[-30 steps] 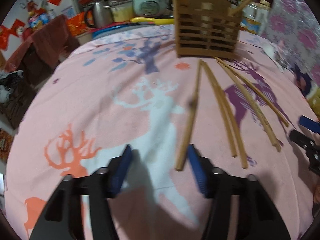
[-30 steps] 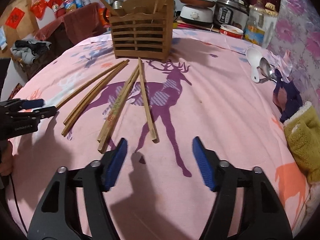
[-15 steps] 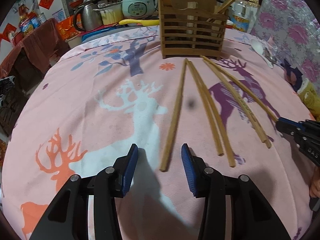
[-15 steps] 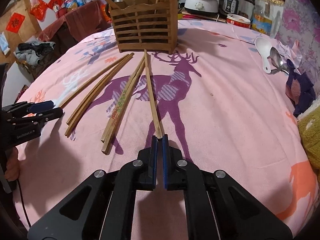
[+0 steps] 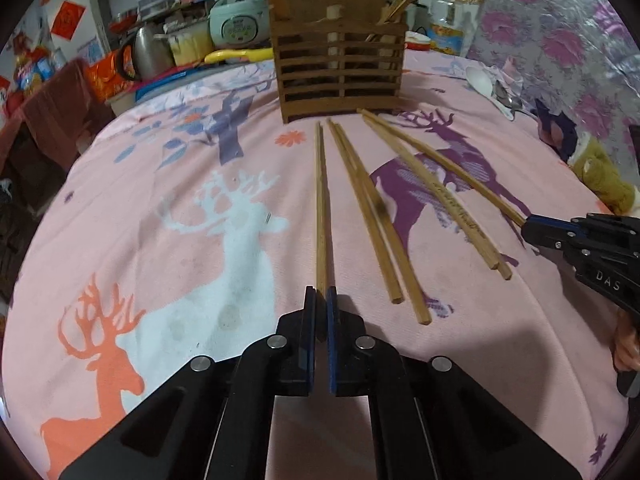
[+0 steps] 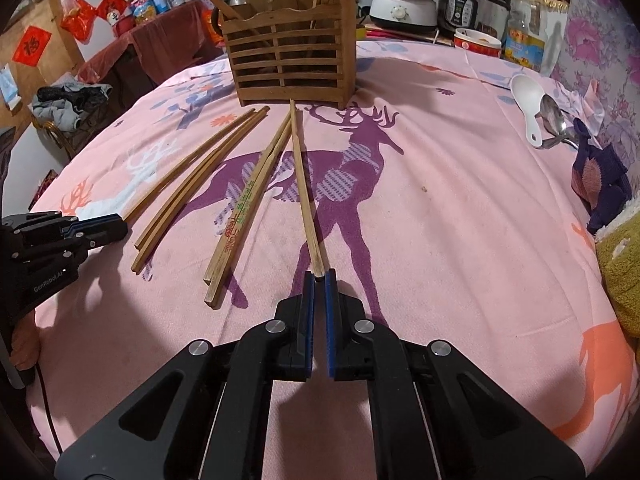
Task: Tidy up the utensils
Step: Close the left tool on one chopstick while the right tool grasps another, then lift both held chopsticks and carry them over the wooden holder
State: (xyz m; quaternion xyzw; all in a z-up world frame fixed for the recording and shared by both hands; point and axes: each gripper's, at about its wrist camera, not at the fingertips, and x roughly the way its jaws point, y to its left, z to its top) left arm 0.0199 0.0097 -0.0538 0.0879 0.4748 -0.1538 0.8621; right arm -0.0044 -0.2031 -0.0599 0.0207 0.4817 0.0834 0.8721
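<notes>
Several wooden chopsticks lie fanned out on the pink deer-print cloth (image 5: 180, 208) in front of a slatted wooden utensil holder (image 5: 340, 68), which also shows in the right wrist view (image 6: 290, 64) with a few sticks standing in it. My left gripper (image 5: 320, 294) is shut on the near end of the leftmost chopstick (image 5: 320, 200). My right gripper (image 6: 319, 276) is shut on the near end of the rightmost chopstick (image 6: 304, 188). Two pairs of chopsticks (image 6: 240, 216) lie between them, untouched.
A white plastic spoon (image 6: 530, 104) and a metal spoon (image 6: 554, 120) lie at the far right. A dark purple cloth (image 6: 600, 176) and a yellow towel (image 6: 620, 272) sit at the right edge. Rice cookers, bottles and a kettle crowd the back behind the holder.
My left gripper moved onto the leftmost chopstick's end and closed on it. My right gripper closed on the rightmost chopstick's end half a second ago and stays shut.
</notes>
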